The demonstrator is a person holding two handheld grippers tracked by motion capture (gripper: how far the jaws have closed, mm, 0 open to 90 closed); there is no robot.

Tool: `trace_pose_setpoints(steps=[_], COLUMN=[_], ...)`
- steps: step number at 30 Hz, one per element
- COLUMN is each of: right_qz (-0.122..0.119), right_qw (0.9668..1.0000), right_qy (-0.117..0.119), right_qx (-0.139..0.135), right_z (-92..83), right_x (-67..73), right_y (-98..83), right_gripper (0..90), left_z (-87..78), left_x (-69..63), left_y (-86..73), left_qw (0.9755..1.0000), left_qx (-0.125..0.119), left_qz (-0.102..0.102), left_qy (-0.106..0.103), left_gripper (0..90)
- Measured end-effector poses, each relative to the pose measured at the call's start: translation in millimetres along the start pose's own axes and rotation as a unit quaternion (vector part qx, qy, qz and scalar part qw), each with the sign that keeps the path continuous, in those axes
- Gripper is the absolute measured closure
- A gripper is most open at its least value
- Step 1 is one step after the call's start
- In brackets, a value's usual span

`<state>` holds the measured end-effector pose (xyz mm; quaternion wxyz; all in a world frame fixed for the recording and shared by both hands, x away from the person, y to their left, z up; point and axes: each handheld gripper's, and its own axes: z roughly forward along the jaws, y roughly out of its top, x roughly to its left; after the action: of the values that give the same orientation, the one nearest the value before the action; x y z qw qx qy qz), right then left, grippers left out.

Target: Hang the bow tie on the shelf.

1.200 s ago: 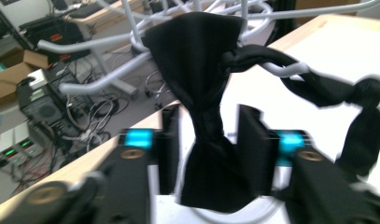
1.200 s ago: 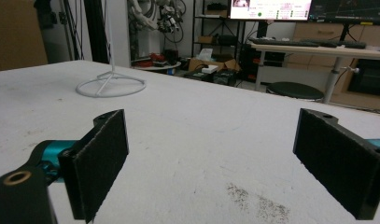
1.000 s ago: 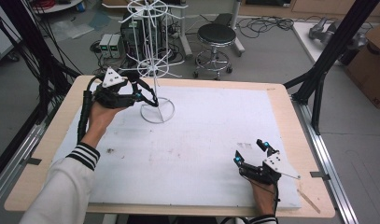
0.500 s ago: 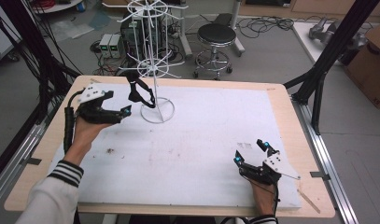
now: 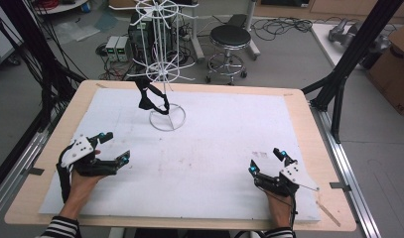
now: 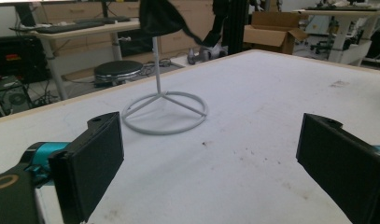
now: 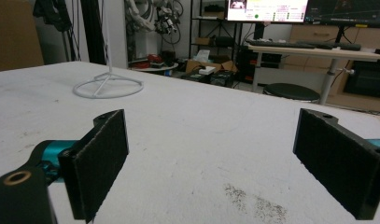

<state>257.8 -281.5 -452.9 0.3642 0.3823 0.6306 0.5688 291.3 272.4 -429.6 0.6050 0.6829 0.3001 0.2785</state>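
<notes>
A white wire rack [image 5: 162, 59] stands on a ring base [image 5: 167, 117] at the back of the white table mat [image 5: 214, 148]. A black strap-like item [image 5: 151, 96] hangs from one of its lower arms; it also shows as a dark shape [image 6: 162, 16] above the ring base [image 6: 164, 112] in the left gripper view. My left gripper [image 5: 115, 148] rests near the front left of the mat, open and empty, well short of the rack. My right gripper [image 5: 267, 161] rests at the front right, open and empty. The ring base [image 7: 108, 87] lies far off in the right gripper view.
A black stool [image 5: 230, 37] and power boxes [image 5: 117, 48] stand on the floor behind the table. Black frame posts [image 5: 353, 54] rise at the right and left edges. A cardboard box [image 5: 395, 59] sits at the far right. The wooden table edge [image 5: 318, 124] borders the mat.
My left gripper has let go of the black item, which now hangs on the rack, and drawn back toward the front left of the mat. The right gripper has not moved.
</notes>
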Motion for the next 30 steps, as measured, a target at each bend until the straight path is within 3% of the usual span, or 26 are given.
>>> trace_pose_setpoints(steps=[3, 7, 12, 30], right_qz=[-0.002, 0.001, 0.001, -0.009], right_qw=[1.0000, 1.0000, 1.0000, 0.9999], right_qy=[-0.001, -0.001, -0.003, -0.007], right_qx=[-0.002, -0.003, -0.006, -0.011], right_z=[0.2, -0.3, -1.0, -1.5], right_x=[-0.5, -0.8, -0.9, 0.9], right_y=[0.0, -0.1, -0.4, -0.7], right_gripper=[9.4, 9.4, 9.4, 9.4], left_z=[-6.3, -10.7, -15.2, -18.3], left_x=[-0.4, 0.4, -2.0, -0.3], left_y=[-8.2, -17.1, -25.1, -27.1], left_qw=[0.9998, 0.9996, 0.9984, 0.9974], left_qx=[-0.013, -0.022, -0.051, -0.066], left_qz=[0.001, -0.005, -0.003, -0.011], left_qy=[0.016, 0.016, 0.026, 0.027], left_gripper=[7.9, 8.0, 8.3, 9.0])
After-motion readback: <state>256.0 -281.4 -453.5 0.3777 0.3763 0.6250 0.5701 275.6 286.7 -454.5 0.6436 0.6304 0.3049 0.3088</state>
